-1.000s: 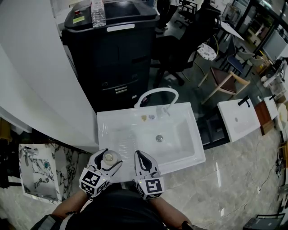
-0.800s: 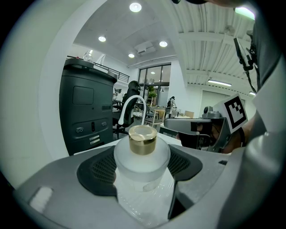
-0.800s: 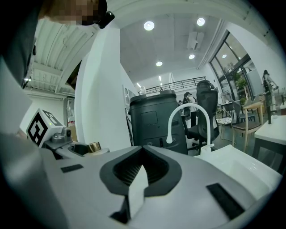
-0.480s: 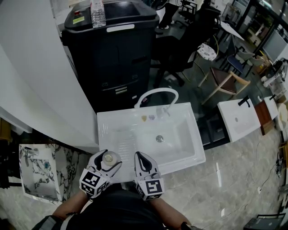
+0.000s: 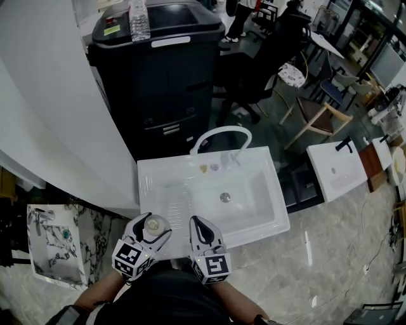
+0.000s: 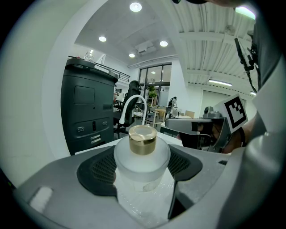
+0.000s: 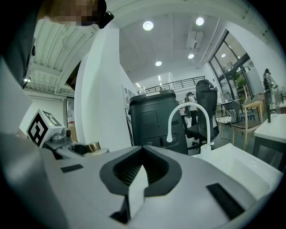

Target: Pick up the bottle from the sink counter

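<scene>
A small frosted glass bottle [image 5: 153, 224] with a gold cap stands between the jaws of my left gripper [image 5: 155, 223], over the front left corner of the white sink counter [image 5: 152, 181]. In the left gripper view the bottle [image 6: 142, 156] fills the gap and both dark pads [image 6: 98, 172] press against its sides. My right gripper [image 5: 198, 222] sits just to the right of it at the counter's front edge. Its jaws meet at the tips [image 7: 139, 176] with nothing between them.
The sink basin [image 5: 250, 206] lies to the right, with a white arched faucet [image 5: 219, 132] at the back. Behind it stands a tall black cabinet [image 5: 158, 70] with a clear plastic bottle [image 5: 137, 19] on top. A marble basin [image 5: 54, 244] is at the left, another white sink [image 5: 336, 168] at the right.
</scene>
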Available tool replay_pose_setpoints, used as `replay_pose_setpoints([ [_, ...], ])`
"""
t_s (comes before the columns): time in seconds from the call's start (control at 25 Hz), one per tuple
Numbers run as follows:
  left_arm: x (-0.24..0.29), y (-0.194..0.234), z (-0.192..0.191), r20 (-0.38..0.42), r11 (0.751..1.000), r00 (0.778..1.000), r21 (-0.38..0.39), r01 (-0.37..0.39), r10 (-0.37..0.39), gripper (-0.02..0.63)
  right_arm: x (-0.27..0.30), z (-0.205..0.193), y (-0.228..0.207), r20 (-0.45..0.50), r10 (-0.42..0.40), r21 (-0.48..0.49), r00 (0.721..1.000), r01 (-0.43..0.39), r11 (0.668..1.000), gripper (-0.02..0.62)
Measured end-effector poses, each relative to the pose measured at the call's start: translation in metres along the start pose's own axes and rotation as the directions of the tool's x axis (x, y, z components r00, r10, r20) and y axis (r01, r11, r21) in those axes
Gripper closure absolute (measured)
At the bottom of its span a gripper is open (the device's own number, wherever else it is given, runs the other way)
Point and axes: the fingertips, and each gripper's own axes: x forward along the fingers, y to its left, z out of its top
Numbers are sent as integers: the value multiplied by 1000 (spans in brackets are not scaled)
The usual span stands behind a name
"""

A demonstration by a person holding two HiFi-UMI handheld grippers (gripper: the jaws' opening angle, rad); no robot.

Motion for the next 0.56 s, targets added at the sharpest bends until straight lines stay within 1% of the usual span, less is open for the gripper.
replay_pose_setpoints([
  [0.12,0,0,-1,-1,1000,1000,-1,1,-1,270,-1,-5,1,6,11,-2,1000,-11,1000,588],
  [0.56,-1,2,-3,-2,1000,1000,1,2,-2,270,1,-4,2,-7,-5,12,1000,5,1000,588],
])
